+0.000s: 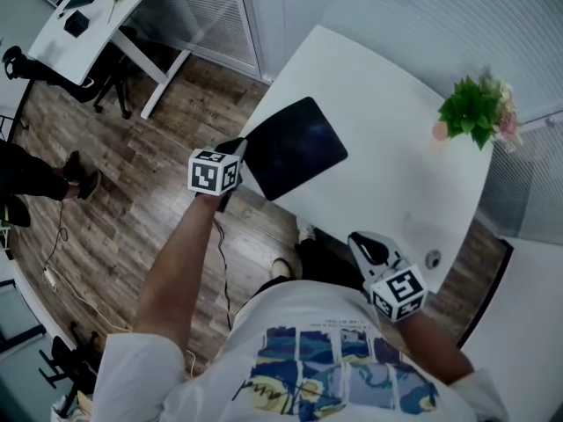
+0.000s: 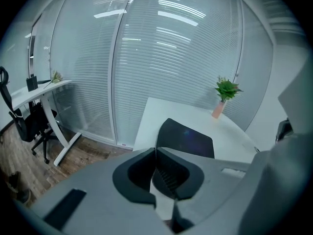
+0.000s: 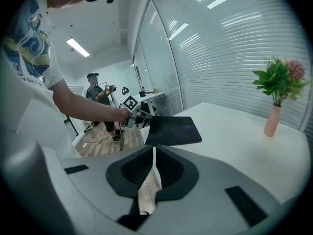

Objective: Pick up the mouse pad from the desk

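Looking down from the head view first, we see the left gripper [image 1: 241,146] at the near left edge of the desk [image 1: 396,104], its jaws closed on the nearest corner of the mouse pad [image 1: 297,148]. The dark pad spreads away from that corner, up and to the right across the white top, towards the potted plant [image 1: 475,111]. Its gripped corner reaches to the desk's edge. The right gripper [image 1: 363,243] hangs close to our body at the desk's near edge, well apart from the pad, so the left hand is plainly the nearer one.

From the left gripper view, we find the jaws pressed together on the pad's [image 2: 188,138] corner, where it narrows into the meeting line. The rest of the pad lies straight ahead, along the line the claw points, with the plant beyond it.

From the right gripper view, the right gripper's [image 3: 154,153] own jaws stand together with nothing between them; only wooden floor shows through the slit lower down. Past them the pad [image 3: 172,130] looks raised at the held corner and roughly level. We cannot tell whether its far edge touches the desk.

We judge that the coming lift turns on this: the pad hangs from one corner with all its weight ahead of the claw, so it may sag or swing as it rises.
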`<state>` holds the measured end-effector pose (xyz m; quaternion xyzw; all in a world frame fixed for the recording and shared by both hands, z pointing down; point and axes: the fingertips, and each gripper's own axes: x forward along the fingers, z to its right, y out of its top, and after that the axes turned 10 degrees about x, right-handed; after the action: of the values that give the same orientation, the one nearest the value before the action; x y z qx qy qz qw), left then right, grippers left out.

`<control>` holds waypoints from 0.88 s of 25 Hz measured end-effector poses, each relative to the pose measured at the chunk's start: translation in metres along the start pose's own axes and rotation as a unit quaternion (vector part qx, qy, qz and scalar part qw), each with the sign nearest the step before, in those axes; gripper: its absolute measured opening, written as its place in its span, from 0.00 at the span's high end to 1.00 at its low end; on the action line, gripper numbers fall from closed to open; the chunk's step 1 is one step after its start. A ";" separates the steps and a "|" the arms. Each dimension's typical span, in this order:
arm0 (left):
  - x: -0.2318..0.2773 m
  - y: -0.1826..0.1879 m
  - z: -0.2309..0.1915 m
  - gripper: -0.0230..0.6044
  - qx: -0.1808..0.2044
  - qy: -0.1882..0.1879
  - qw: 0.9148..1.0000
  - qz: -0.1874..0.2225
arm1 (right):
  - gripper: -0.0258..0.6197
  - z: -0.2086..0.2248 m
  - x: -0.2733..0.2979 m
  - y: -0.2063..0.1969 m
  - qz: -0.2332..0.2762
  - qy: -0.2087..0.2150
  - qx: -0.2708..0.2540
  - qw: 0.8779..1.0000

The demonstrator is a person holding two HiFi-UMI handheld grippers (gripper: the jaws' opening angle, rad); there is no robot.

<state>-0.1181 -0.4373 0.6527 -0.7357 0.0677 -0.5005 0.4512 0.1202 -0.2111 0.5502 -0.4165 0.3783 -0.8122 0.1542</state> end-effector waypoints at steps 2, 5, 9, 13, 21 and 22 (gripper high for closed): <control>-0.008 0.006 0.007 0.95 0.005 -0.006 1.000 0.008 | 0.93 -0.005 -0.001 -0.002 0.006 0.004 -0.006 1.000; -0.023 0.016 0.017 0.95 0.018 -0.013 1.000 0.021 | 0.93 -0.016 -0.002 -0.004 0.011 0.009 -0.011 1.000; -0.042 0.031 0.033 0.95 0.041 -0.021 0.998 0.036 | 0.93 -0.030 -0.007 -0.006 0.020 0.015 -0.015 1.000; -0.060 0.045 0.047 0.95 0.062 -0.029 0.997 0.048 | 0.93 -0.038 -0.014 -0.013 0.023 0.013 -0.014 1.000; -0.109 0.069 0.069 0.95 0.070 -0.039 0.993 0.086 | 0.94 -0.055 -0.028 -0.024 0.032 0.014 -0.015 0.999; -0.116 0.071 0.070 0.95 0.068 -0.040 0.993 0.092 | 0.94 -0.059 -0.029 -0.025 0.032 0.015 -0.015 0.999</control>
<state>-0.0941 -0.3732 0.5154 -0.7133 0.0829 -0.4309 0.5465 0.0930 -0.1493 0.5309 -0.3943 0.4061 -0.8071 0.1680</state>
